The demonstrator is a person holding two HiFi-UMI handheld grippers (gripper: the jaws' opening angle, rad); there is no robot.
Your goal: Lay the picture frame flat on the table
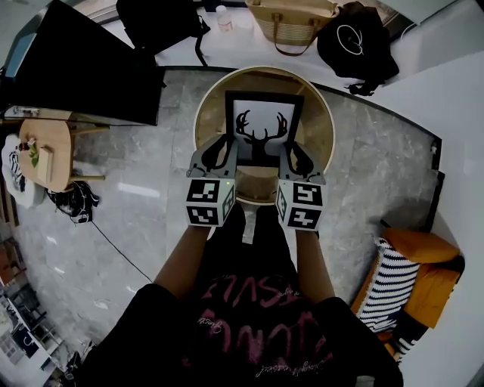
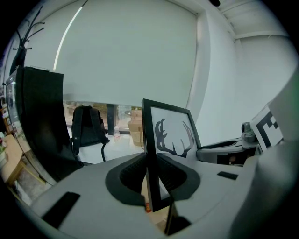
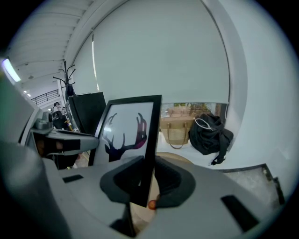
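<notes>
where the person's forearms reach out from a dark printed shirt, the left gripper (image 1: 220, 153) and the right gripper (image 1: 292, 156) sit side by side above the near edge of a round wooden table (image 1: 321, 106). between them stands the picture frame (image 1: 263, 125), upright and facing the person, a black frame around a white sheet with a dark antlered deer head. the left gripper's jaws pinch the frame's left side edge low down, and the right gripper's jaws pinch its right side edge at about the same height; in both gripper views the black edge runs straight up between the dark pads. the frame is over the middle of the table, but whether its bottom edge touches the wood cannot be told. beyond the table, on a pale ledge, lie a black backpack (image 1: 161, 23), a small bottle (image 1: 223, 18), a woven handbag (image 1: 292, 23) and a black bag (image 1: 357, 44). a large dark panel (image 1: 76, 68) stands at far left.
</notes>
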